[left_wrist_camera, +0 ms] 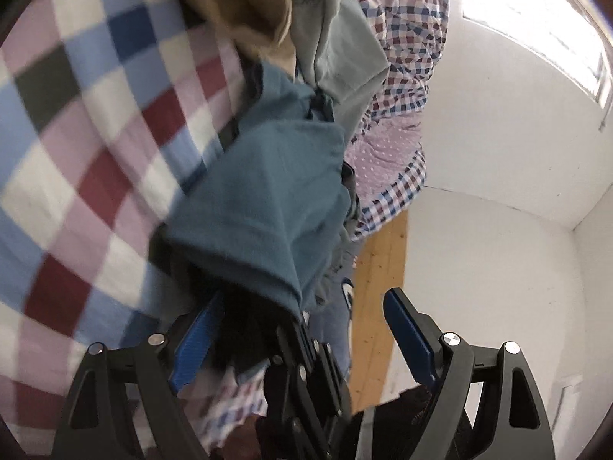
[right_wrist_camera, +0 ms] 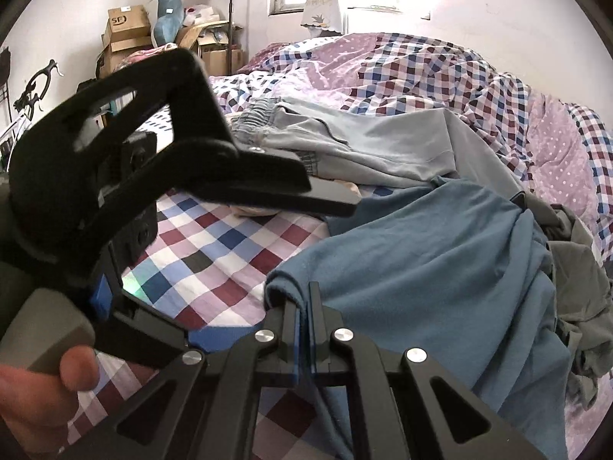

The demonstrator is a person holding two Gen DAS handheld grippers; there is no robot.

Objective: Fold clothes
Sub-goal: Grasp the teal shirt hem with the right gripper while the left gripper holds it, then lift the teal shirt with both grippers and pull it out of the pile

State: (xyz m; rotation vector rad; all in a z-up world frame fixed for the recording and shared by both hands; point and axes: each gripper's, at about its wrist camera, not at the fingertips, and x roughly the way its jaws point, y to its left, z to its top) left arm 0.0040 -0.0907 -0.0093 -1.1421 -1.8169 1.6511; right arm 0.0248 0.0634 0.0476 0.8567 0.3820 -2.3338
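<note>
Left wrist view: left tongs (left_wrist_camera: pixel 302 345) stood wide apart, blue pads either side of the teal-blue cotton garment (left_wrist_camera: pixel 264 191), gripping nothing. Probably opened to take a second hold on the cloth near the right tongs (left_wrist_camera: pixel 302 349), whose black linkage showed between the pads. Garment trailed across the checked red, blue and white bedsheet (left_wrist_camera: pixel 76 153); tan cloth (left_wrist_camera: pixel 237 4) and pale grey-green trousers (left_wrist_camera: pixel 345 50) bunched beyond it.

Right wrist view: right tongs (right_wrist_camera: pixel 304 314) pressed together on a folded edge of the teal garment, lifting that corner off the bed, likely to tension it for a fold. Left tongs hovered above, just beside. Rest of garment draped over an olive-grey crumpled piece (right_wrist_camera: pixel 586 287). Fold stage: cannot tell.
</note>
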